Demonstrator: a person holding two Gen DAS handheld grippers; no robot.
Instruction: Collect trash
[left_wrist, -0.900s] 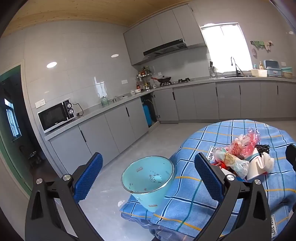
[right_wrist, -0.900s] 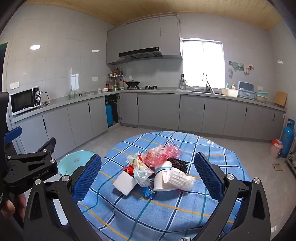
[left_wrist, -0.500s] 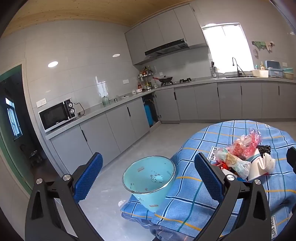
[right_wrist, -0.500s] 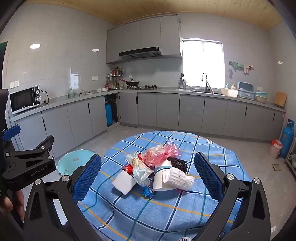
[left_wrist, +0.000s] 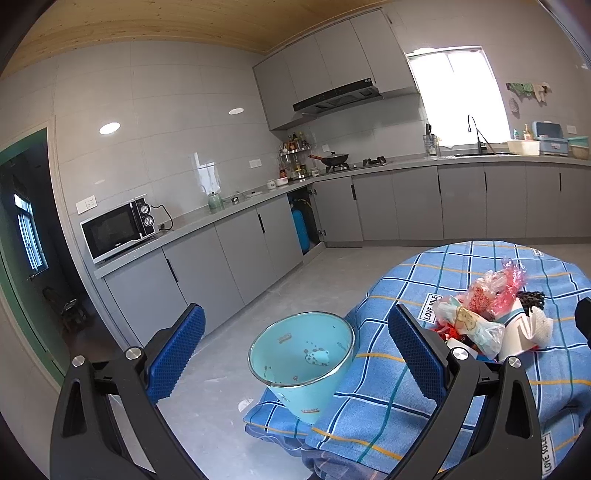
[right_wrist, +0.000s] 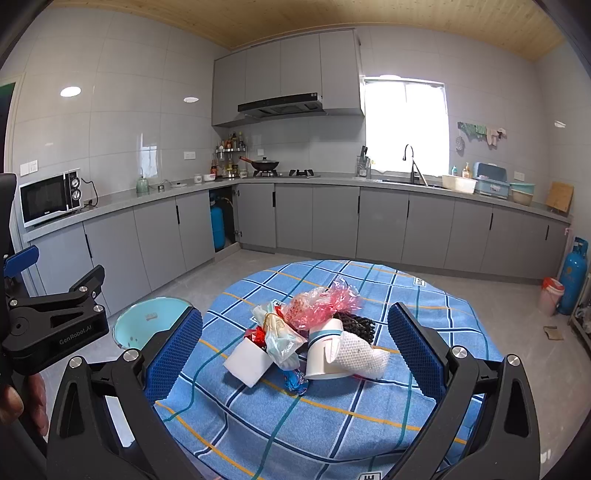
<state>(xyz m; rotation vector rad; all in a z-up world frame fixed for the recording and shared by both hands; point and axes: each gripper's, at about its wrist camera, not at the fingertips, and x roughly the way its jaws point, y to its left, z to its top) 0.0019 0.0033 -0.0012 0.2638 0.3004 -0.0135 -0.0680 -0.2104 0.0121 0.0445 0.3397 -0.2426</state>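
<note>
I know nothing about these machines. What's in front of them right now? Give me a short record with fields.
place: kitchen with grey cabinets
table: round, under a blue checked cloth
trash pile: mid-table; pink plastic bag, paper cup on its side, white box, black braided item
bin: light blue bucket beside the table edge, nearly empty
left tongs: open, holding nothing, facing the bucket
right tongs: open, holding nothing, facing the pile
progress: no trash picked up yet
</note>
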